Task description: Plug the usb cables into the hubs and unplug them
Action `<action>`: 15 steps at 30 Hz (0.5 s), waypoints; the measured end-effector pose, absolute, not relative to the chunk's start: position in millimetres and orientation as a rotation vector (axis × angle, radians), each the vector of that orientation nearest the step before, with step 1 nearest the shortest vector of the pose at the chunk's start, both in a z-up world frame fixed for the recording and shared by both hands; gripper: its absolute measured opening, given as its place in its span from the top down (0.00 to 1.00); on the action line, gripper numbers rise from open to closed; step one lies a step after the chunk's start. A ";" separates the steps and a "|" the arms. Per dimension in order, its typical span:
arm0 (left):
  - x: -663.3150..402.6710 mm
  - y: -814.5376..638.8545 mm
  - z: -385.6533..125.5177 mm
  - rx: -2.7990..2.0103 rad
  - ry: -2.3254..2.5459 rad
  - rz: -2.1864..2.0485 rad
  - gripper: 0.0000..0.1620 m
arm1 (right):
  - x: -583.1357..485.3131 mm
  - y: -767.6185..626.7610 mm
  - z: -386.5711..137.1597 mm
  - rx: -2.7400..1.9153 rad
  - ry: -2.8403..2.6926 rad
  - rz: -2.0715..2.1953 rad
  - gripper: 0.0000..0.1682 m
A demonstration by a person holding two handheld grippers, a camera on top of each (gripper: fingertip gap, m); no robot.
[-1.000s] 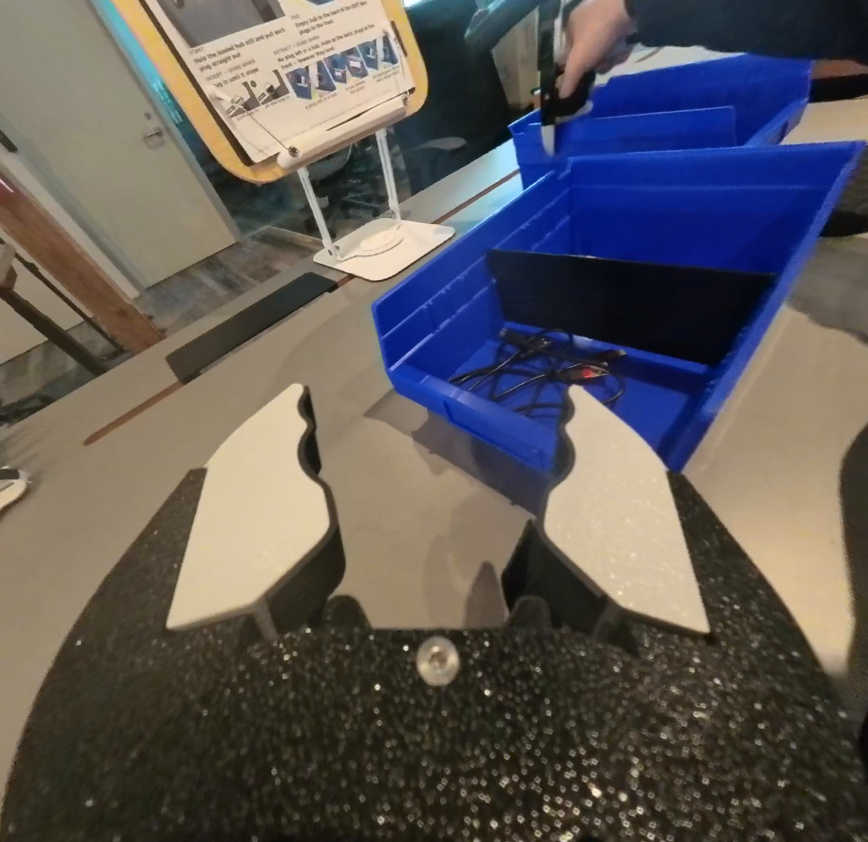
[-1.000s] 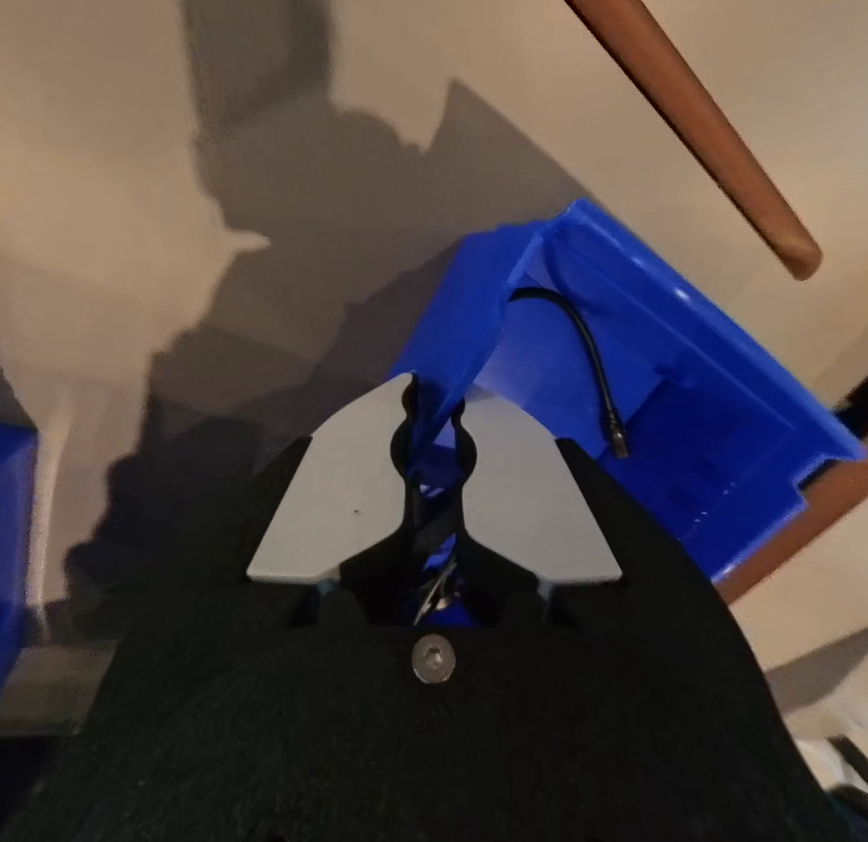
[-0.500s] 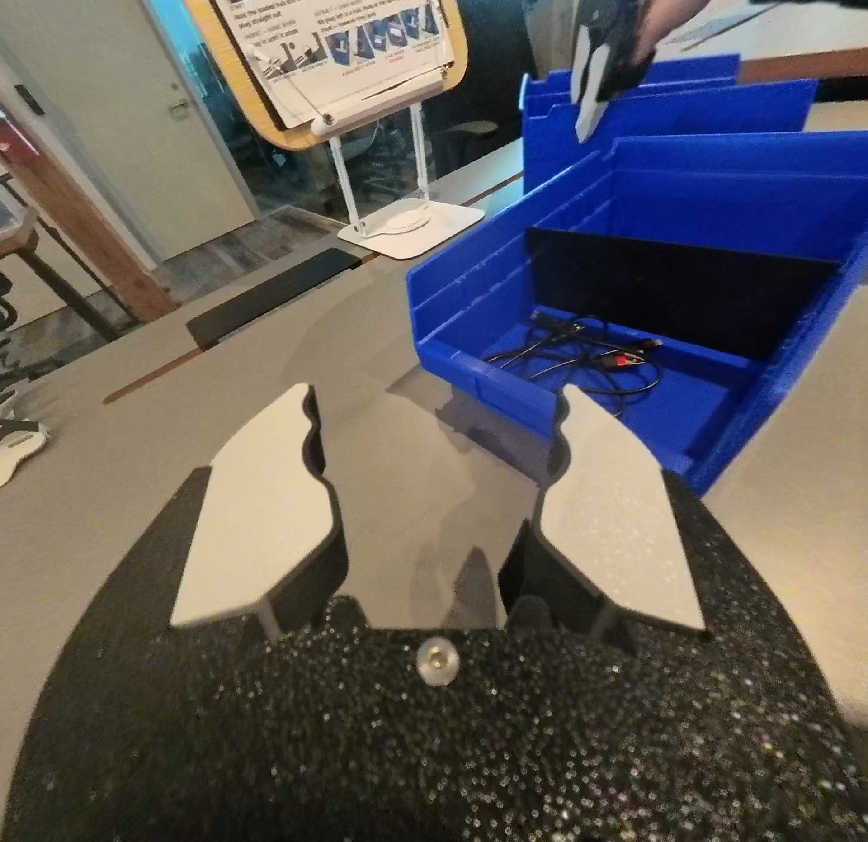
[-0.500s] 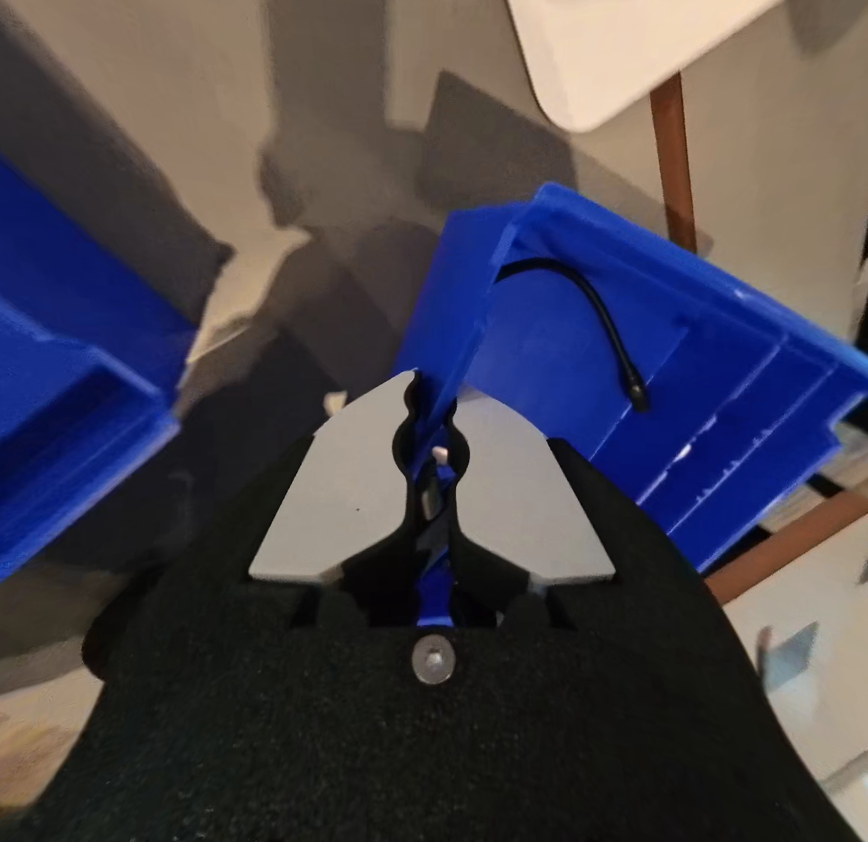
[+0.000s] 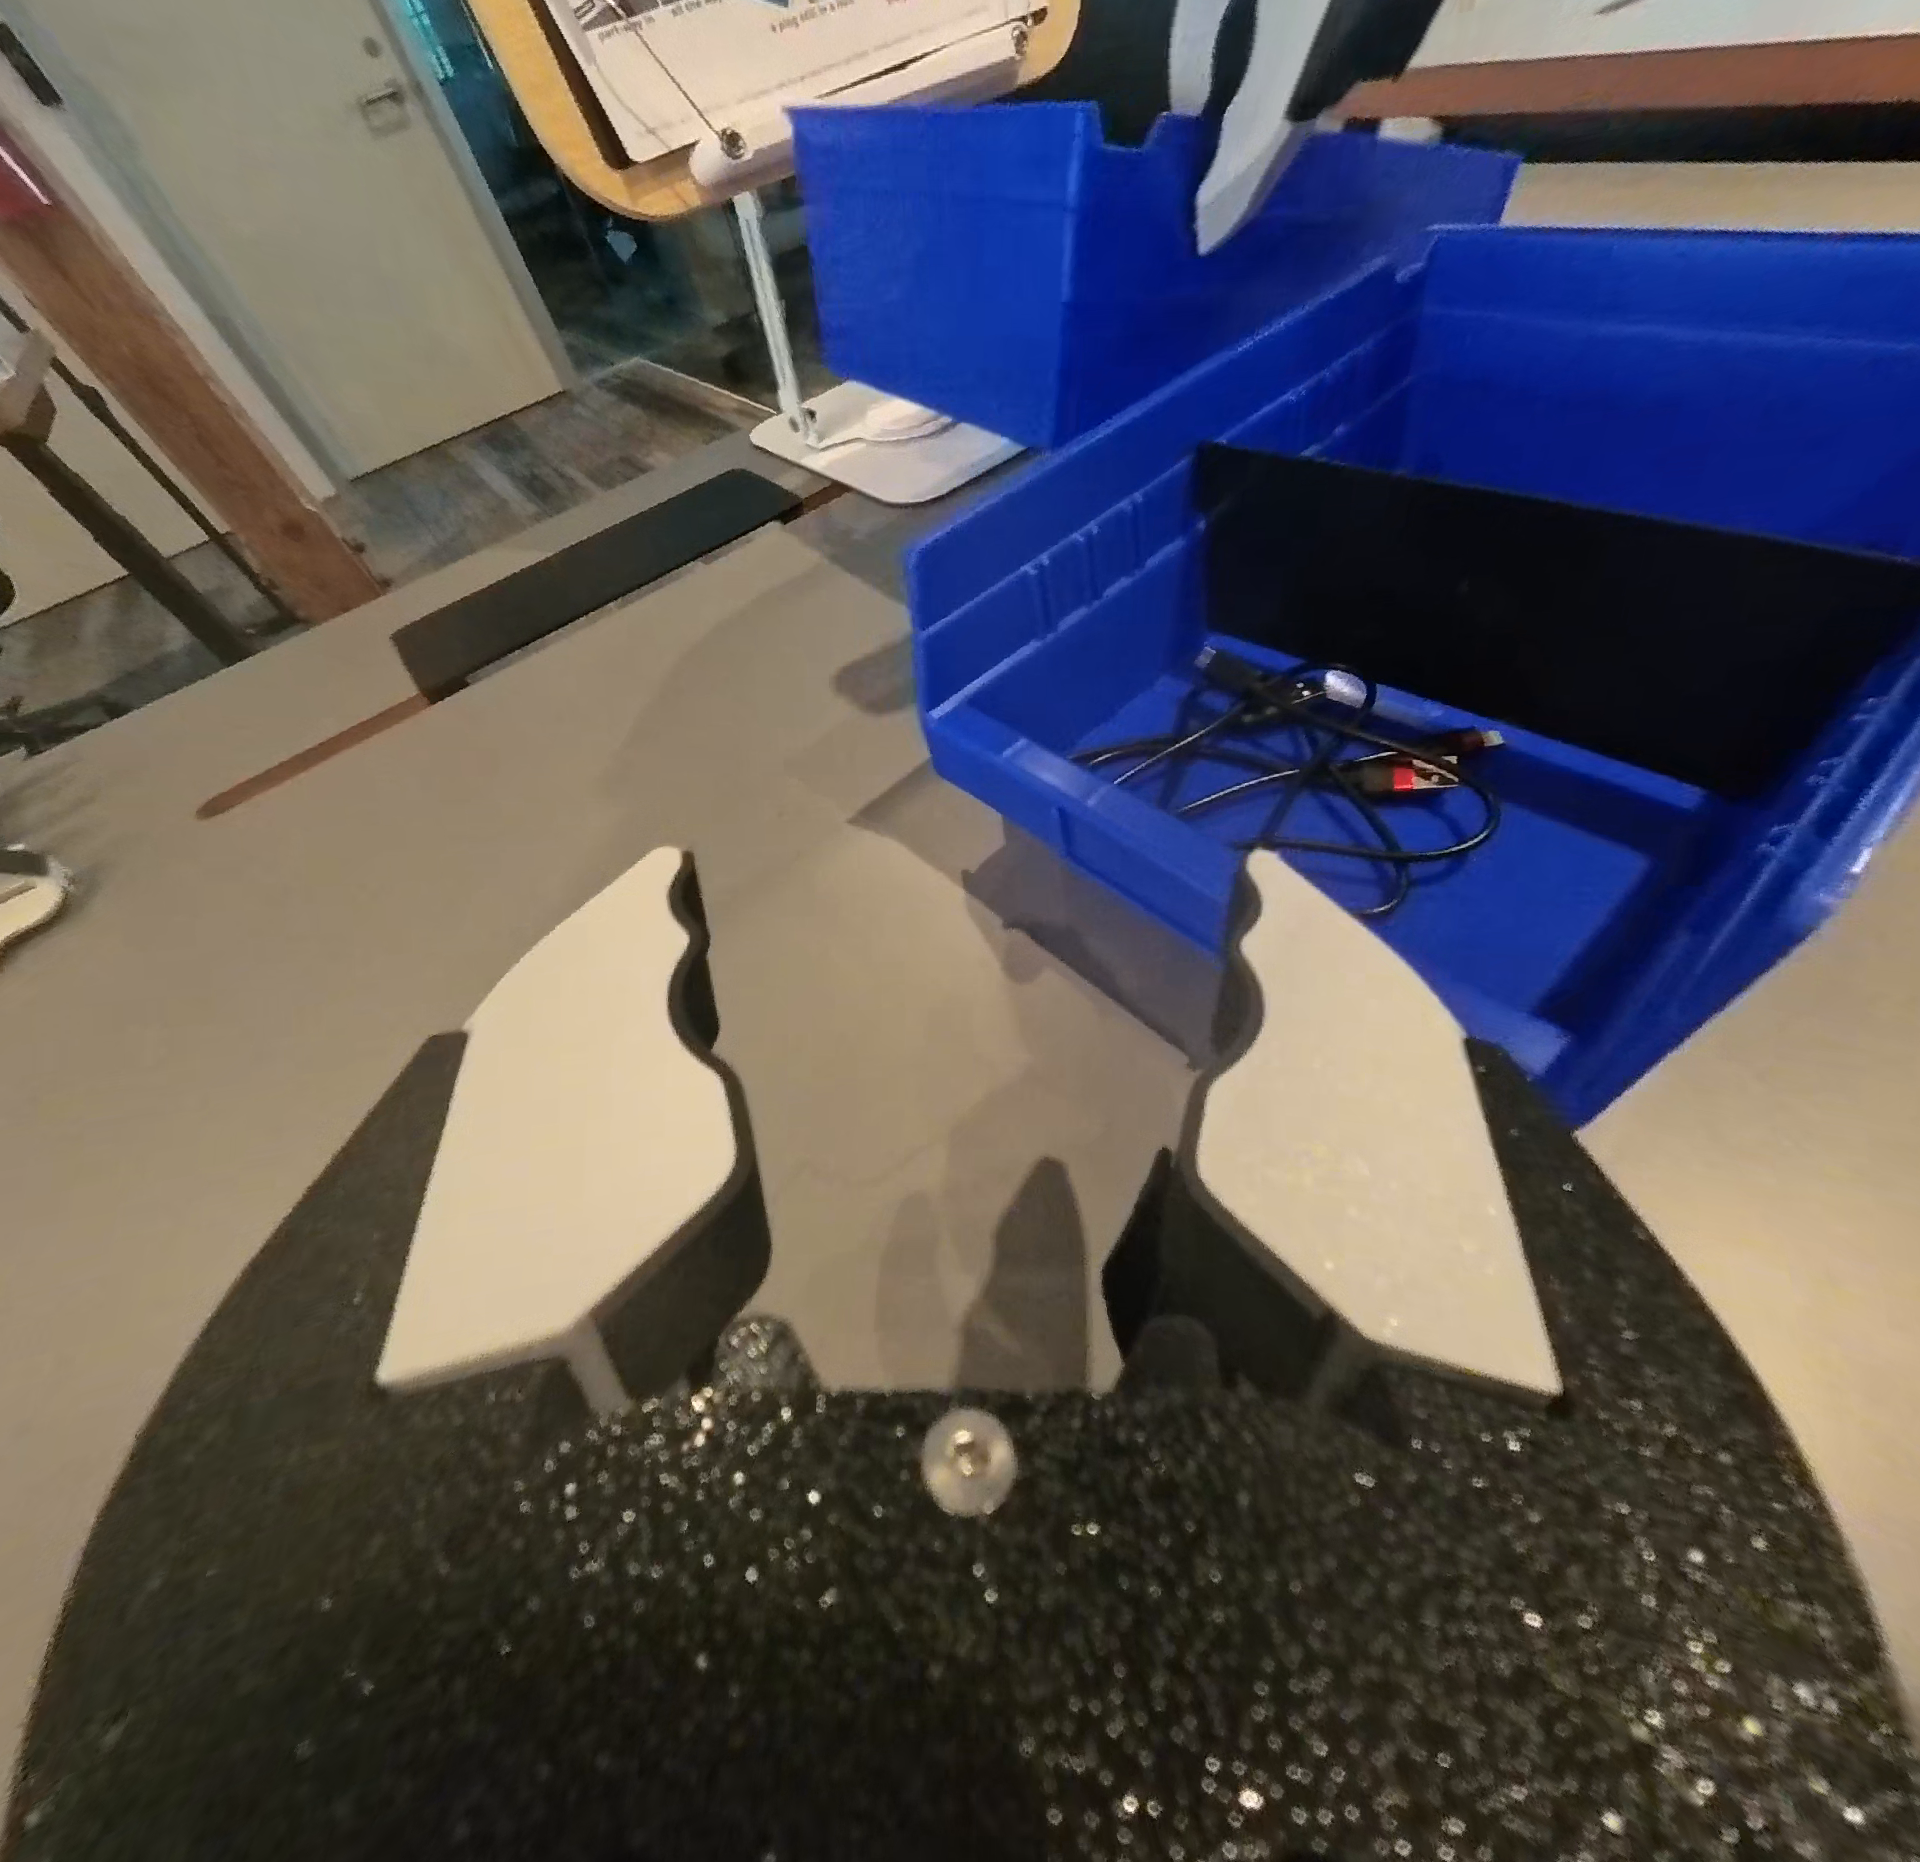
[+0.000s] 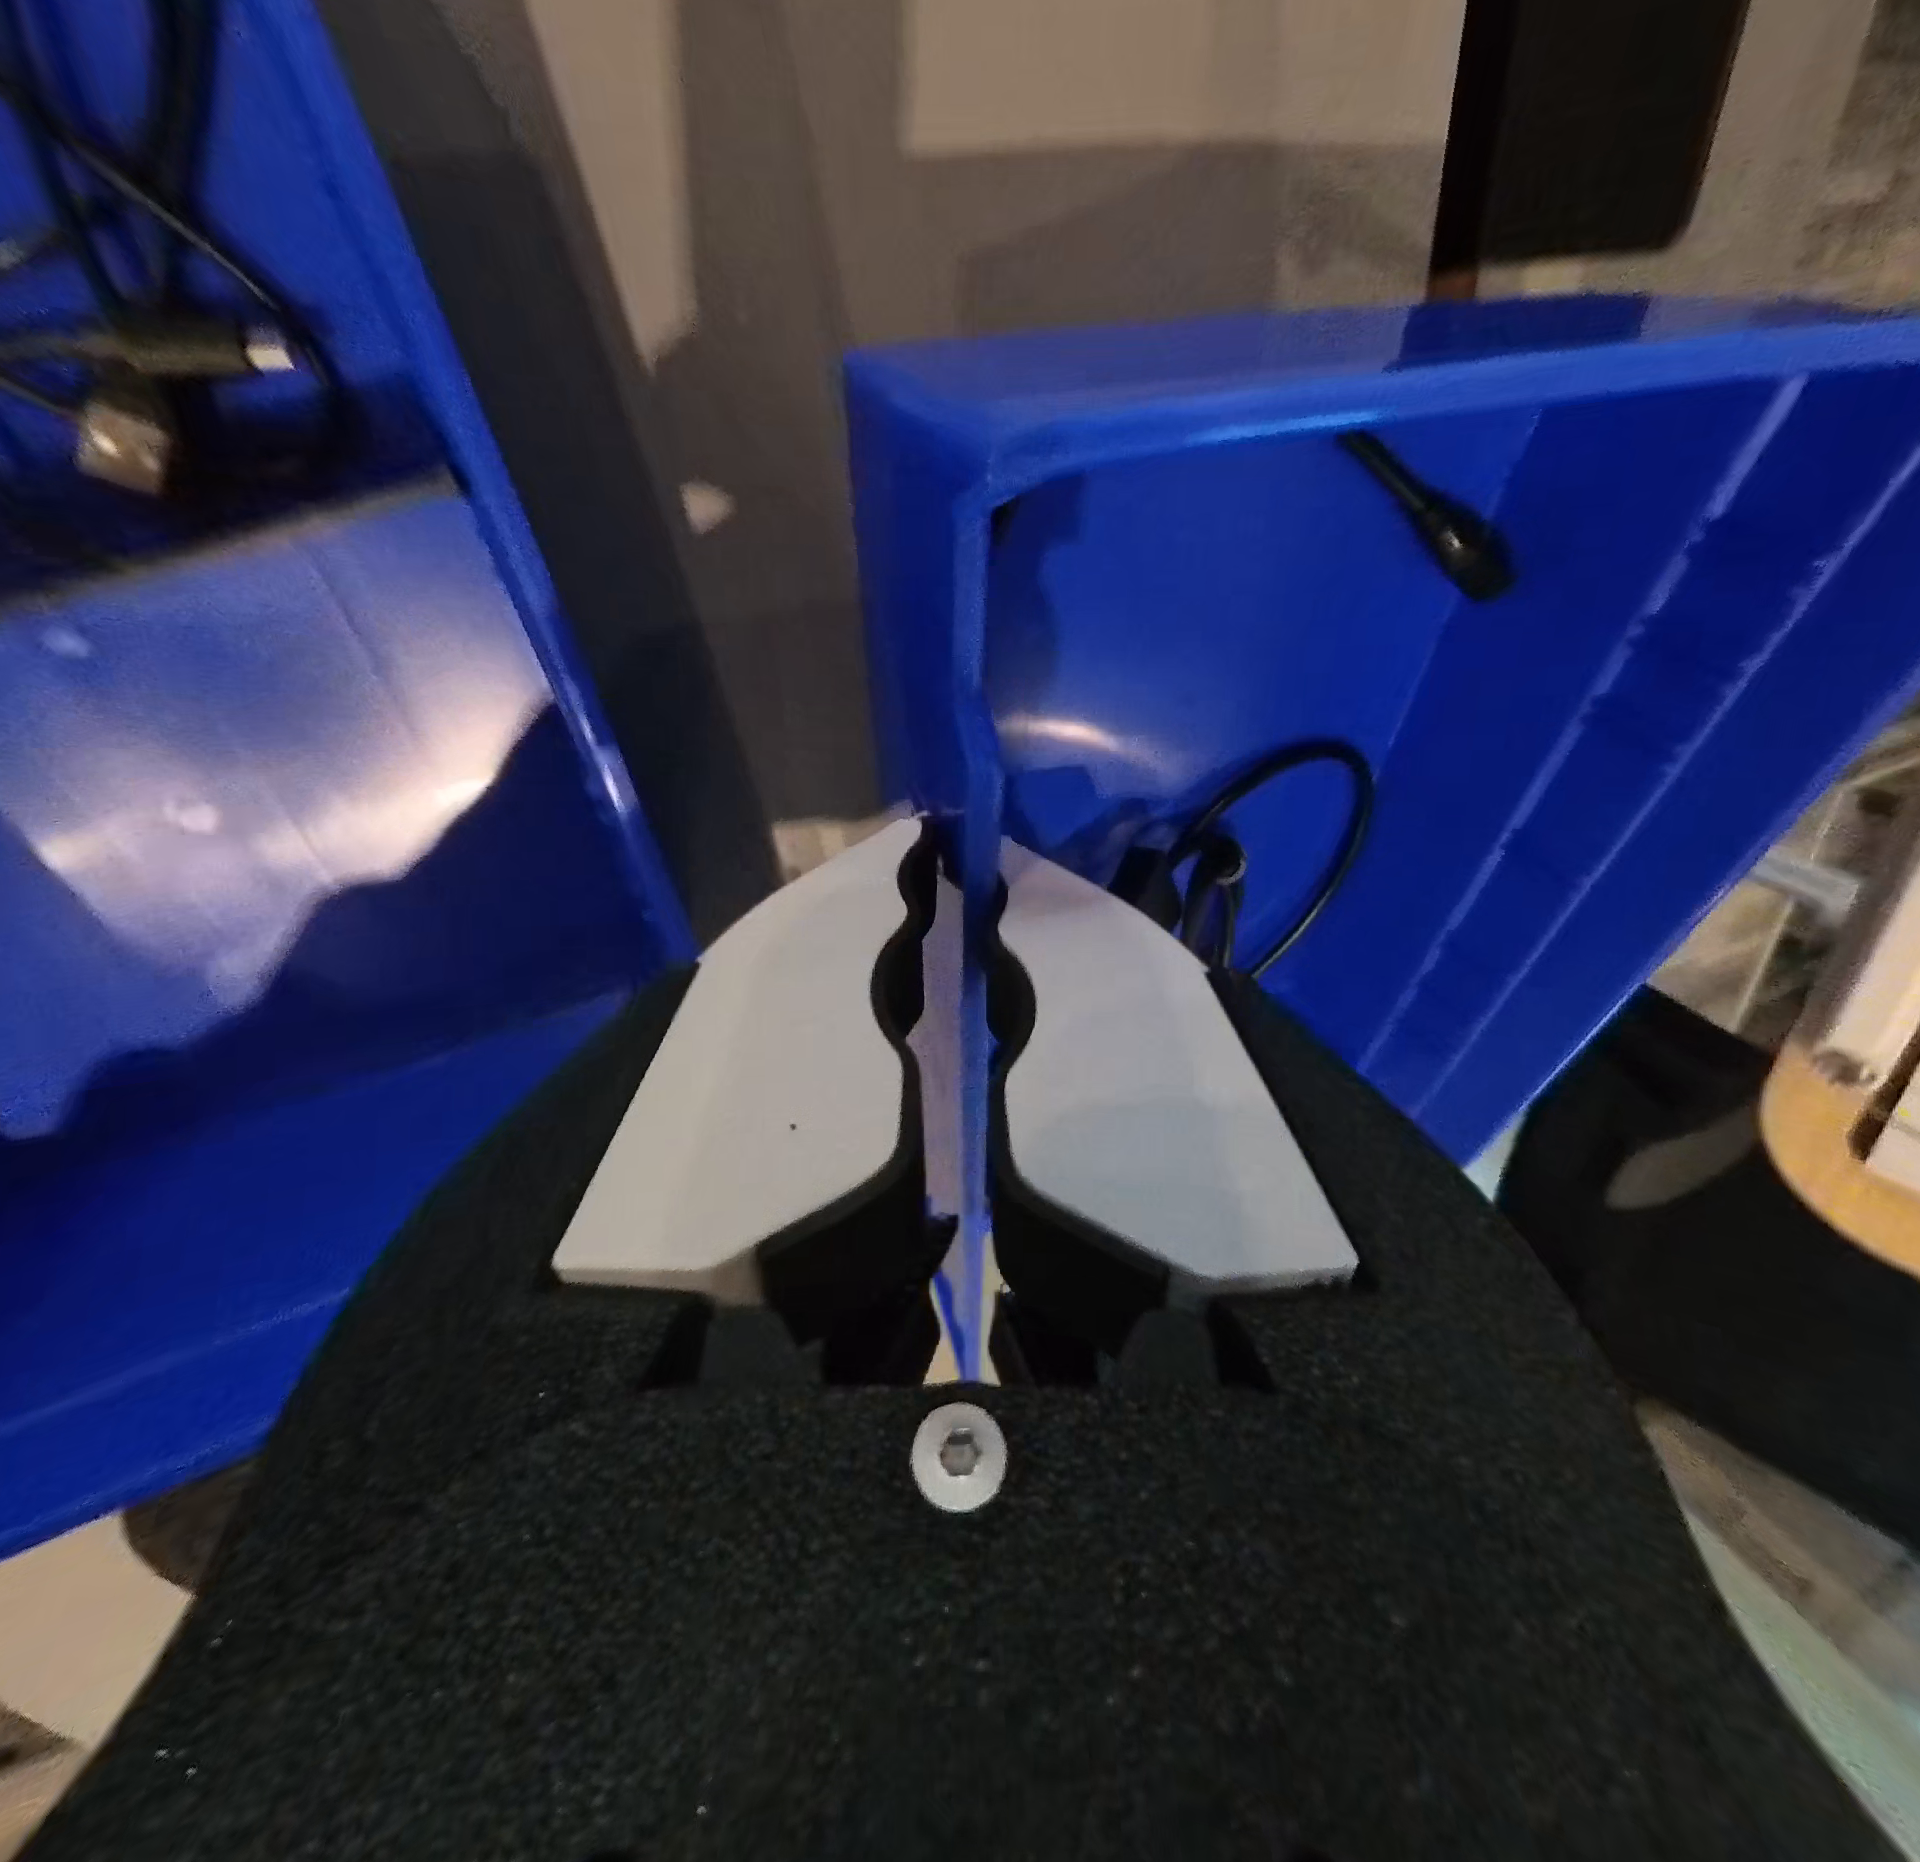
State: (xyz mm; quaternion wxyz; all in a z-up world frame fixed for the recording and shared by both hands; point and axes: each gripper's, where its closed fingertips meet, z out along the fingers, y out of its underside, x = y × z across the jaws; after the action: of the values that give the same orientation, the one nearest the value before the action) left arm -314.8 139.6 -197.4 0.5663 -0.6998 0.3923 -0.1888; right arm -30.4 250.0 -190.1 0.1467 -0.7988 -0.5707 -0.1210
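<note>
My left gripper (image 5: 966, 877) is open and empty, low over the grey table (image 5: 416, 877), just left of a blue bin (image 5: 1091, 804). That bin has a black divider (image 5: 1507, 586) and a tangle of black USB cables (image 5: 1299, 773) in its front compartment. My right gripper (image 6: 961, 846) is shut on the side wall of a second blue bin (image 6: 1662, 669) and holds it raised and tipped. A black cable (image 6: 1299, 856) with a plug (image 6: 1465, 555) lies inside it. The left wrist view shows this bin (image 5: 935, 254) and the right gripper (image 5: 1236, 181) behind the first bin.
An instruction board (image 5: 831, 46) on a white stand (image 5: 883, 451) is at the table's far edge. A black strip (image 5: 592, 576) lies on the table to the left. In the right wrist view the first bin (image 6: 260, 773) is close on the left.
My right gripper has lifted and tipped the second bin and swung it nearer the first bin; a cable slid inside it. My left gripper stays open, shifted a little left.
</note>
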 end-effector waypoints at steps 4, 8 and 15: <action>-334.5 153.3 -195.2 -1.697 0.814 -0.341 0.44 | -67.1 261.9 -183.9 -2.264 -1.671 -0.316 0.96; -378.0 184.4 -187.1 -1.788 0.543 -0.137 0.45 | -109.1 275.2 -178.8 -2.229 -1.693 -0.284 0.96; -426.5 208.0 -190.7 -1.825 0.342 0.083 0.48 | -194.0 287.6 -173.7 -2.139 -1.774 -0.289 0.96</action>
State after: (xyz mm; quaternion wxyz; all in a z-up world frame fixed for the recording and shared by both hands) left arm -426.5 208.0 -190.7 0.5984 -0.7867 0.1475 0.0357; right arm -194.0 287.6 -173.7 0.1731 -0.7541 -0.6253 -0.1019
